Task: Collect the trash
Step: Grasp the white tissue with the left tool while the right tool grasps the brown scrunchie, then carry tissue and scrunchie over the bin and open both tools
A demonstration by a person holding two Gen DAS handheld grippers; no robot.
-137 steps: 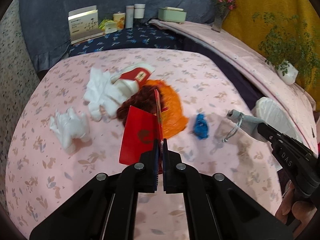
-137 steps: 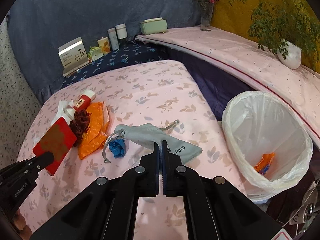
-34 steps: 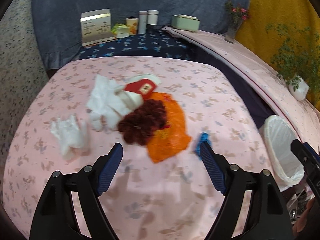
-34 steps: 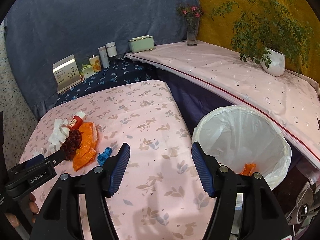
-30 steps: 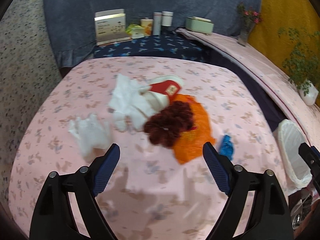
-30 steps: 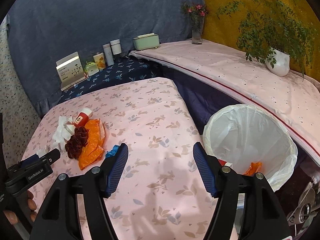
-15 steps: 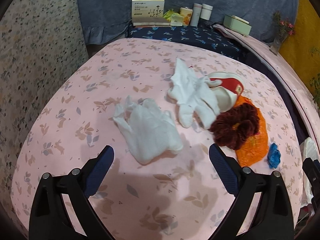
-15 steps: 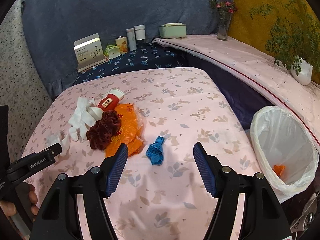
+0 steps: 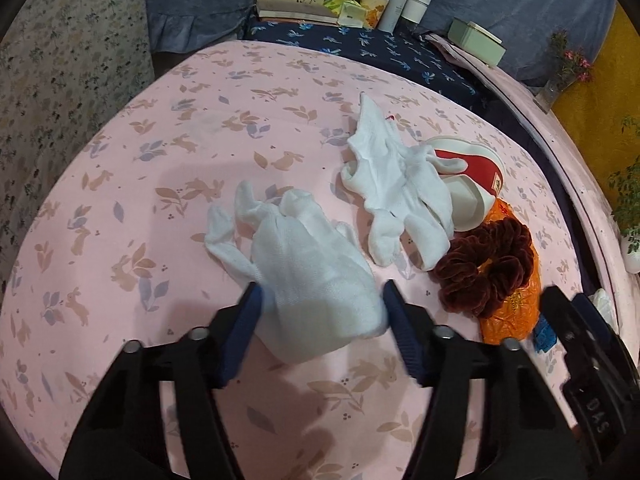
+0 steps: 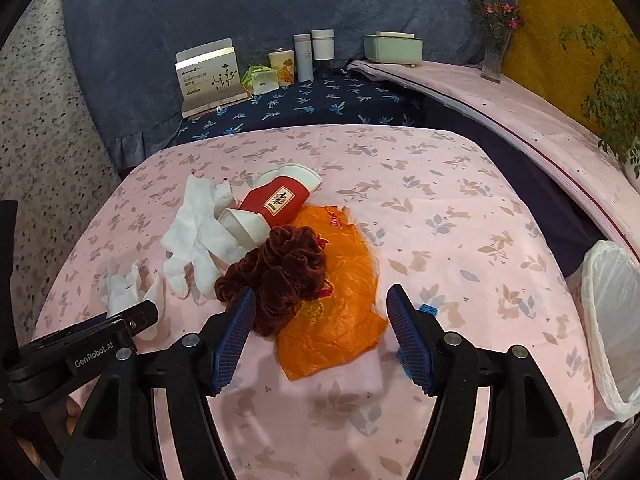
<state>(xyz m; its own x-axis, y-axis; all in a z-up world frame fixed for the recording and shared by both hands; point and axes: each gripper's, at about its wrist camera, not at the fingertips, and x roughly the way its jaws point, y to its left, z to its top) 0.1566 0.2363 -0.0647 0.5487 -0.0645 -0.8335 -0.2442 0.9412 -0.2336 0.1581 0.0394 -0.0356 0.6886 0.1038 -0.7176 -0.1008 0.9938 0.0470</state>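
My left gripper point(image 9: 320, 300) is open, its jaws on either side of a crumpled white tissue point(image 9: 308, 276) on the pink tablecloth. My right gripper point(image 10: 320, 304) is open over an orange plastic bag point(image 10: 336, 300) and a dark red scrunchie point(image 10: 280, 272). A second white tissue point(image 9: 396, 184) and a crushed red and white paper cup point(image 10: 276, 200) lie beyond. A small blue scrap point(image 9: 544, 334) peeks out by the right gripper's finger. A bin with a white liner point(image 10: 612, 320) stands off the table's right edge.
At the back on a dark blue cloth stand a white box point(image 10: 210, 76), small bottles point(image 10: 312, 56) and a green box point(image 10: 392, 48). A vase of flowers point(image 10: 494, 36) and a potted plant point(image 10: 616, 108) are on the pink side ledge.
Both grippers moved left from the bin toward the trash pile. The left gripper now brackets the near tissue; the right gripper hovers over the orange bag and scrunchie.
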